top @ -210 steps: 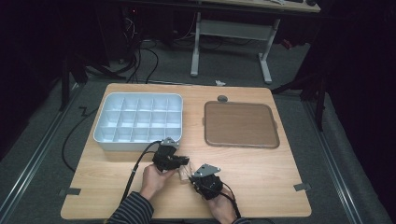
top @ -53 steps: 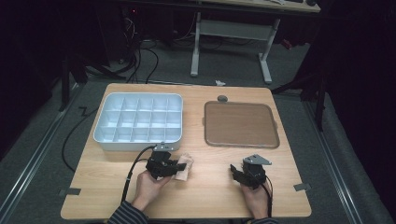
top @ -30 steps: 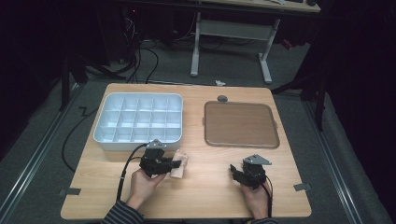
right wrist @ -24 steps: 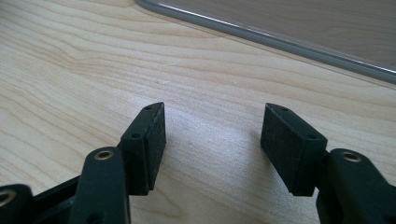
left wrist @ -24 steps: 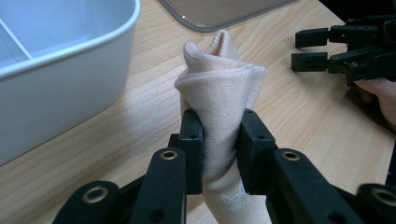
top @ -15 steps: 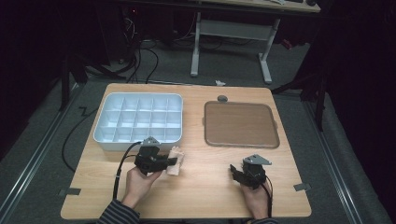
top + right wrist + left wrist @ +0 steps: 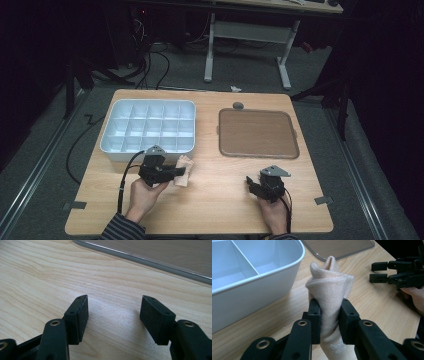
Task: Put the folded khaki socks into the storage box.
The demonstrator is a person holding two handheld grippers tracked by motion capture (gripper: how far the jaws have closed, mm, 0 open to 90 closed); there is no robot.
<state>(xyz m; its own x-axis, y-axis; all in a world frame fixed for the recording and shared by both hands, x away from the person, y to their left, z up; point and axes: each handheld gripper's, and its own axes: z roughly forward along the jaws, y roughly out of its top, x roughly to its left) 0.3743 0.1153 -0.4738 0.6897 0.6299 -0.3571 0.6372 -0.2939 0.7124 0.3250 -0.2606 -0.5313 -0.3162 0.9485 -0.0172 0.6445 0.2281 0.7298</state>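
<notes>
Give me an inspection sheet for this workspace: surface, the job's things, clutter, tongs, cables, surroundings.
Surface: light wooden table, bare between the two hands.
Job's things: rolled beige sock clamped upright in the left tongs; white compartment tray, every visible compartment empty, just beyond the sock.
Clutter: brown flat lid lying at the right; small grey round thing at the far edge.
Grippers: left tongs shut on the sock; right tongs open, nothing between the pads, low over the wood.
Cables: black cable loops from the left tongs along the forearm; more cables on the floor behind.
Surroundings: dark room, grey floor, white-legged desk frame behind the table.
</notes>
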